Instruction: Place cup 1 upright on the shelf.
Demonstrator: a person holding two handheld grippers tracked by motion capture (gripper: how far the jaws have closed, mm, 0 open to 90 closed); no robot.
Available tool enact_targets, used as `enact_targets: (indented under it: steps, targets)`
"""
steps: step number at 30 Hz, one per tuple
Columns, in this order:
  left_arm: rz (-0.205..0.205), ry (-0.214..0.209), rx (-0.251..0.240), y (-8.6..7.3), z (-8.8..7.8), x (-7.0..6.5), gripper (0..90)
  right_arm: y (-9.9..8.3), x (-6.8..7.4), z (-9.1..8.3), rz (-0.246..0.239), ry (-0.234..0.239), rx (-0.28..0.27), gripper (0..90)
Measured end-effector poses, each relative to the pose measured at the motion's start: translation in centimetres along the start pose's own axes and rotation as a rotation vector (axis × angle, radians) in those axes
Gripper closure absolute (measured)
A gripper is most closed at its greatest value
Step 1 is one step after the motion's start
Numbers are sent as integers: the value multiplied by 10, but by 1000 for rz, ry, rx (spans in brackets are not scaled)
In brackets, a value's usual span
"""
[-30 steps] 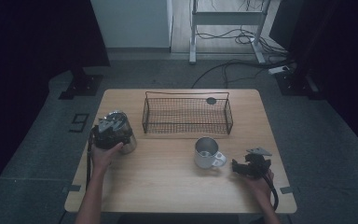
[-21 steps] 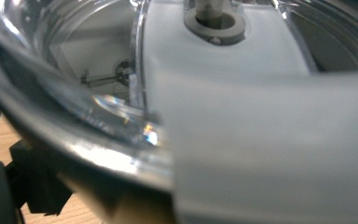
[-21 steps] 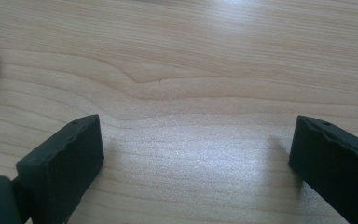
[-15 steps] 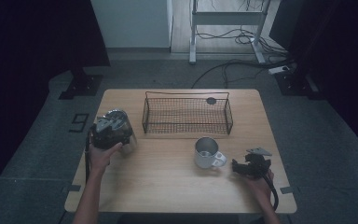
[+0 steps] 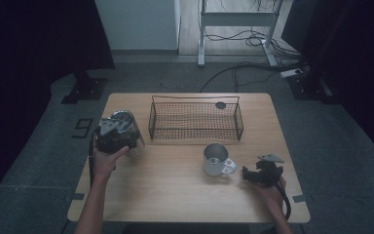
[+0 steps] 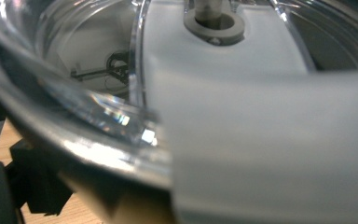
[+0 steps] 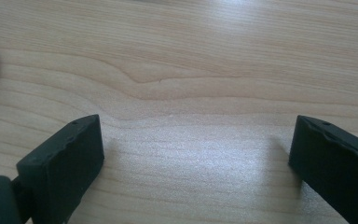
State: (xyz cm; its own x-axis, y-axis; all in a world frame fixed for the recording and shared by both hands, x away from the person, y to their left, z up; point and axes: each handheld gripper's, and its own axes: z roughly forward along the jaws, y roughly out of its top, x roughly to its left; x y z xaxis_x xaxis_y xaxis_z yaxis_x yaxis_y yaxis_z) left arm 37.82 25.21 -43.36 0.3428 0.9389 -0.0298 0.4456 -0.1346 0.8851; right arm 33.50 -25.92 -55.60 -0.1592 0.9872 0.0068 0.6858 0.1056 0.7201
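Spanning most of the high view, the wooden worktop carries everything, and its near edge is cut off at the bottom of the frame along with the person's forearms. At its far side stands a black wire basket, whose thin mesh blends into the dim wood; a small dark round thing sits by its far rim, too small to tell what it is.

At the left edge of the worktop, the left hand-held gripper grips a metal-walled container with a clear lid. In the high view the gripper's body covers most of that container, so only its top and a strip of its side show. In the left gripper view the container is pressed so close to the camera that it blurs: a shiny rim, a clear curved lid and a white piece with a grey ring fill the frame, and the jaws themselves are hidden, though they clamp it wide.

Right of centre stands a metal mug, handle toward the right hand-held gripper, which lies just beside it. In the right gripper view its jaws stand spread over bare wood, with a pale curved edge cut off at the left.
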Motion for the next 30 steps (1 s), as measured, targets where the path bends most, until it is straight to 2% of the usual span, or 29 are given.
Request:
enact_targets:
  steps: [10, 17, 25, 30]
  targets:
    - [-13, -5, -10, 7, -3, -1, 38, 0, 0, 0, 0, 0, 0, 28]
    - [4, -19, -17, 16, -2, -7, 38, 0, 0, 0, 0, 0, 0, 28]
    - [-3, -31, -24, 27, -3, -11, 38, 0, 0, 0, 0, 1, 0, 28]
    - [8, -31, -21, 31, -2, -14, 38, 0, 0, 0, 0, 1, 0, 29]
